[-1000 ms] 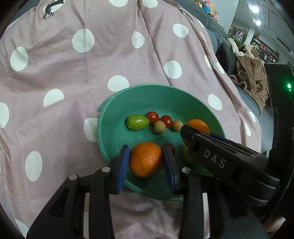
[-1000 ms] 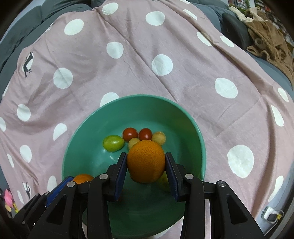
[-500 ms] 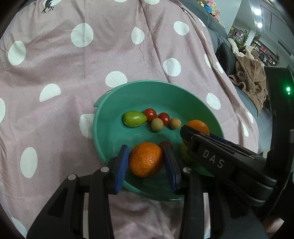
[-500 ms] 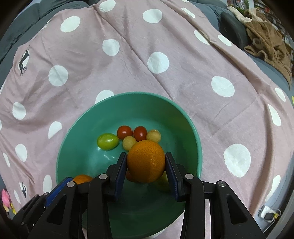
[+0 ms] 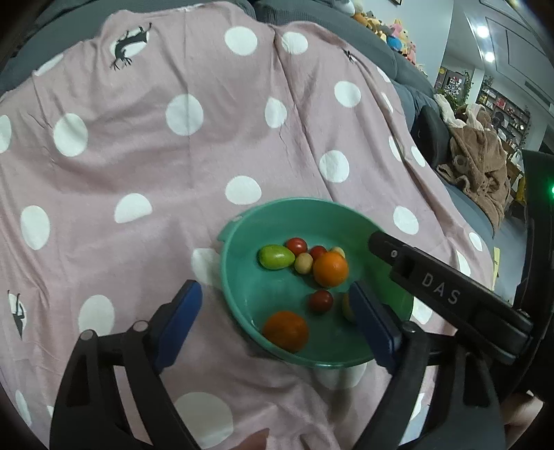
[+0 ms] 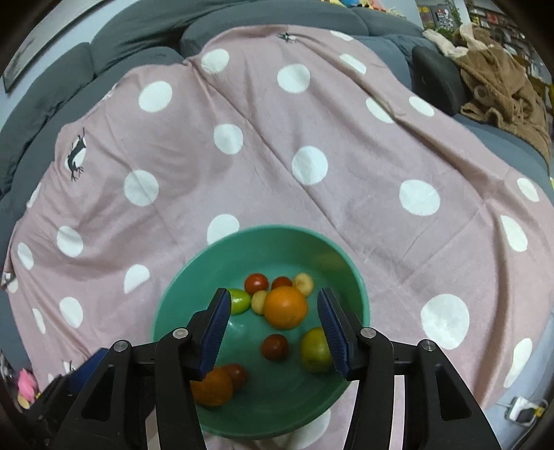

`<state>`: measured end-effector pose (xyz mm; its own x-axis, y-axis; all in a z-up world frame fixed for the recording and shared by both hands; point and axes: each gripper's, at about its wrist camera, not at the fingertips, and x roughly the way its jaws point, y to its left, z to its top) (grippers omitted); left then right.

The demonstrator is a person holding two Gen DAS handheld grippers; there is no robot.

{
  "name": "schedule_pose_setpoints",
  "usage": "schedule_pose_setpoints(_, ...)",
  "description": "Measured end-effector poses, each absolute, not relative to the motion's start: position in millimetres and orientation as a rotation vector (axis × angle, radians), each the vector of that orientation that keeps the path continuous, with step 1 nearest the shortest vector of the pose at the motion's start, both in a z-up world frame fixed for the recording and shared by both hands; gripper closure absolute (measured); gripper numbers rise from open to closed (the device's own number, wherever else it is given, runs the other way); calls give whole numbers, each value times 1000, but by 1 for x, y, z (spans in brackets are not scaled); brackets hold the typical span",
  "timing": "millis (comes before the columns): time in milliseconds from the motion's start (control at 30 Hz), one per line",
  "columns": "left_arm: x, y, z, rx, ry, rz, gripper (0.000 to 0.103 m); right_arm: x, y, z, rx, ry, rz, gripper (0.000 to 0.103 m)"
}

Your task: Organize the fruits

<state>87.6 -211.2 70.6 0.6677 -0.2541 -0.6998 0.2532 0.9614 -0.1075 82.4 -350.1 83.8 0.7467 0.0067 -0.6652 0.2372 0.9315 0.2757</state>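
Observation:
A green bowl [image 5: 239,277] [image 6: 332,252] sits on a pink polka-dot cloth [image 5: 173,155]. It holds two oranges [image 5: 286,330] [image 5: 330,269], a green oval fruit [image 5: 276,257], red cherry tomatoes [image 5: 321,300] and small yellow fruits. In the right wrist view the oranges lie at the centre [image 6: 285,307] and near rim [image 6: 211,386], with a yellow-green fruit [image 6: 314,349]. My left gripper [image 5: 273,318] is open and empty above the bowl's near left side. My right gripper [image 6: 273,332] is open and empty above the bowl.
A grey sofa [image 6: 138,31] runs behind the cloth. A brown garment [image 6: 502,90] lies on it at the right. The right gripper's black body [image 5: 446,294] crosses the bowl's right side in the left wrist view.
Both grippers opened and let go of their oranges, which now lie in the bowl. Both grippers have pulled back and up from the bowl.

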Motion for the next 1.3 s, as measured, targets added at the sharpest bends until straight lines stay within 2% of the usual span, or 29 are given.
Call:
schedule_pose_setpoints(400, 80, -205, 80, -5, 768, -267, 10, 75, -352, 94, 327, 696, -171, 50)
schedule_pose_setpoints(1300, 73, -195, 79, -61, 770, -271, 9, 75, -352, 94, 274, 705, -219, 50)
